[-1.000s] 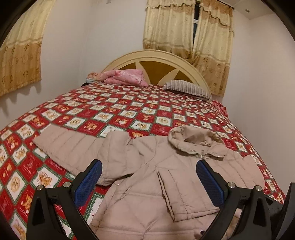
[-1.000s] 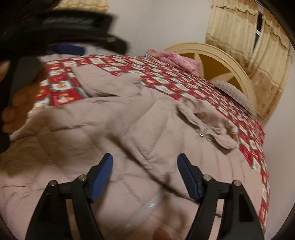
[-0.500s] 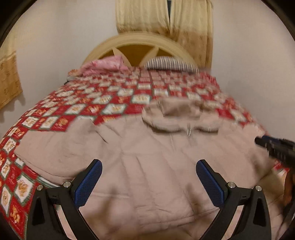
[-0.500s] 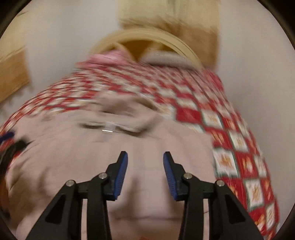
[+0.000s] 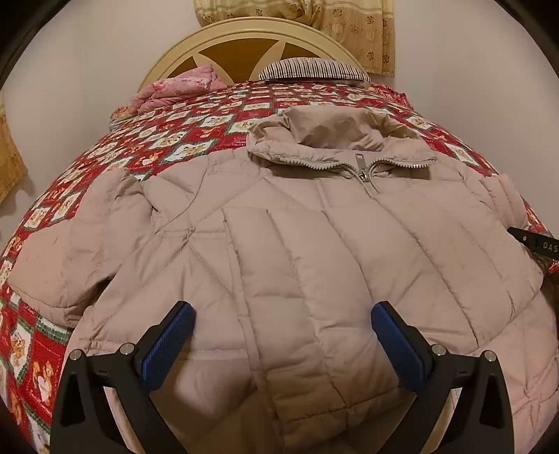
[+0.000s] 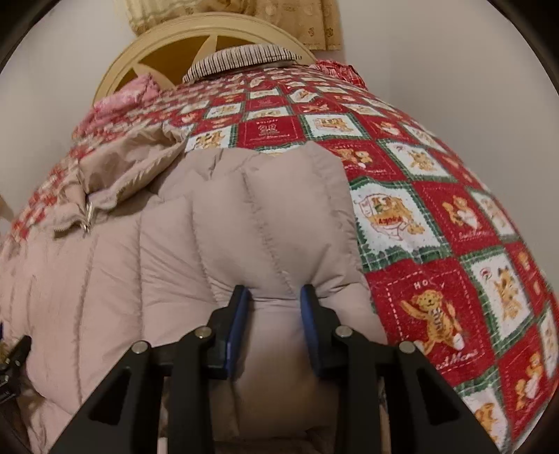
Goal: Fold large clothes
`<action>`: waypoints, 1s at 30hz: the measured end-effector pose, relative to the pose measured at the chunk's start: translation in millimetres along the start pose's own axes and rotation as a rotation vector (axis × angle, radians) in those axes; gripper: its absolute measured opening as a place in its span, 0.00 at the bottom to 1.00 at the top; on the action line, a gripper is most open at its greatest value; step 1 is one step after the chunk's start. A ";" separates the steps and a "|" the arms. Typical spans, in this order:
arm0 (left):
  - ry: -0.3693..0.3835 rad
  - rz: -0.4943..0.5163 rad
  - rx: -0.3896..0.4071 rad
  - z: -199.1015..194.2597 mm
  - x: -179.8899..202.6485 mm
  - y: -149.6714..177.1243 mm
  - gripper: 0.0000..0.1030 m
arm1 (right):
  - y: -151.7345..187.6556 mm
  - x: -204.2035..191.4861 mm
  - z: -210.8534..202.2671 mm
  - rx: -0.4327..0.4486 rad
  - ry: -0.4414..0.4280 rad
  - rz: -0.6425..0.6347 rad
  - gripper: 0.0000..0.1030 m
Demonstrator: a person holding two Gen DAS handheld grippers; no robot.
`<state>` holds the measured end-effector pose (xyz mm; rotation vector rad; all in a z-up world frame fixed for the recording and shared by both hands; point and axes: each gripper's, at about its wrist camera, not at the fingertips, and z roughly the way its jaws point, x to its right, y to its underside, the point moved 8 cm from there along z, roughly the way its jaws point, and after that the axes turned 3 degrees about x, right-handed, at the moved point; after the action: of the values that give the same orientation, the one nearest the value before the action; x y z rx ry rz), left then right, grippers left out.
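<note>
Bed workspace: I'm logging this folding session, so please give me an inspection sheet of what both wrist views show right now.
Surface: bed under a red patchwork teddy-bear bedspread.
Job's things: beige quilted puffer jacket lying front up, zipped, collar toward the cream wooden headboard.
Clutter: pink floral folded blanket and striped pillow at the head of the bed.
Grippers: left claw open above the jacket's lower front; right claw closing, pads pressing a bulge of the jacket's side.
Cables: nothing seen.
Surroundings: pale walls, beige patterned curtains behind the headboard.
</note>
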<state>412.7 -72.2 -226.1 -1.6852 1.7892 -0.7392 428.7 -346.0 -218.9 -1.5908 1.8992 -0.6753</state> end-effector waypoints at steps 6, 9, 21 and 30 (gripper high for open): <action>-0.010 -0.001 0.010 -1.3 -0.3 -0.5 0.99 | -43.7 -5.1 -55.1 0.191 -0.013 -0.006 0.34; -0.005 -0.015 0.014 -2.0 -2.6 -0.6 0.99 | -60.6 -6.7 -45.9 0.189 0.017 -0.021 0.36; 0.016 -0.039 -0.003 3.1 -4.0 1.8 0.99 | -36.5 13.8 32.3 0.017 0.049 0.039 0.35; 0.031 -0.055 -0.019 5.7 -5.0 4.0 0.99 | -32.7 -84.4 -52.3 0.105 -0.080 -0.134 0.50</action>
<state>414.4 -67.1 -232.8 -1.7499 1.7825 -0.7782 426.3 -267.1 -150.3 -1.6642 1.6833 -0.7433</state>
